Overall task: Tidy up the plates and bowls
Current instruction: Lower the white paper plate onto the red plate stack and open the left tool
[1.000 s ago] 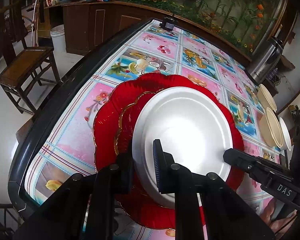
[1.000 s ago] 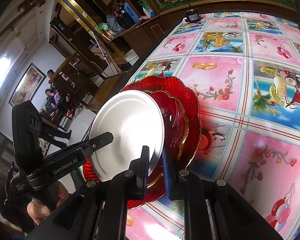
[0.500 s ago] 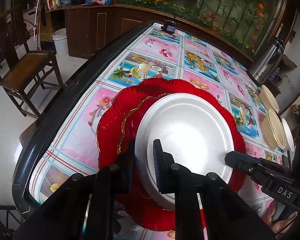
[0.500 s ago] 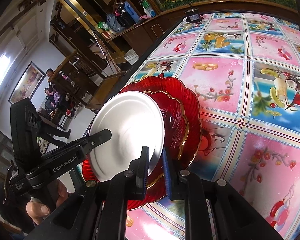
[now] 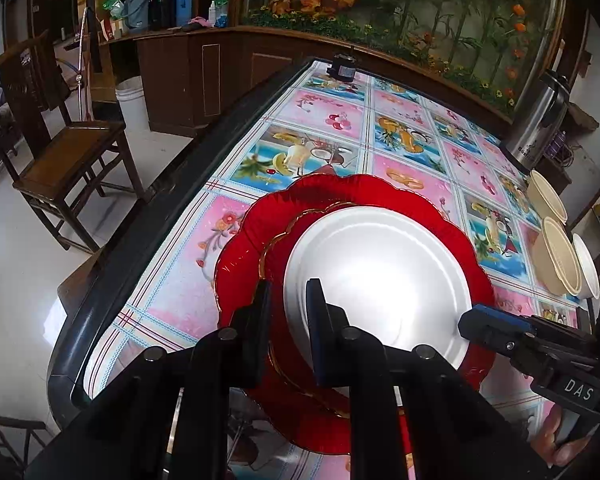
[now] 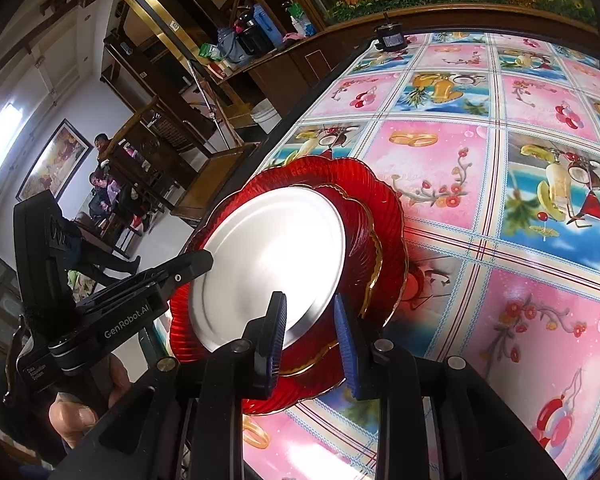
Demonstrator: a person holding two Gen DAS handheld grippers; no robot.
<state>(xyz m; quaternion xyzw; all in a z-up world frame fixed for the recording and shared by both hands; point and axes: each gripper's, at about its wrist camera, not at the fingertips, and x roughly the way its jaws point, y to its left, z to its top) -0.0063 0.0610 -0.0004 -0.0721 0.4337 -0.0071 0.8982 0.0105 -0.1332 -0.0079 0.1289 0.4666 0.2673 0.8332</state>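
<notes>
Dining room, table (image 5: 332, 120) with fruit-print cloth. We keep white plate (image 5: 380, 276) nested on red plates (image 5: 244, 248) near left edge: left hand-held gripper (image 5: 288, 300) narrow, pinching white rim; right hand-held gripper (image 6: 310, 320) part-open, straddling stack edge. Bowls (image 5: 556, 256) far right.

The white plate (image 5: 376, 276) covers most of the smaller red plate (image 5: 278, 248). Black fingers (image 5: 260, 320) hide the stack's near rim. The rightmost cream bowl (image 5: 586, 264) is partly hidden.
</notes>
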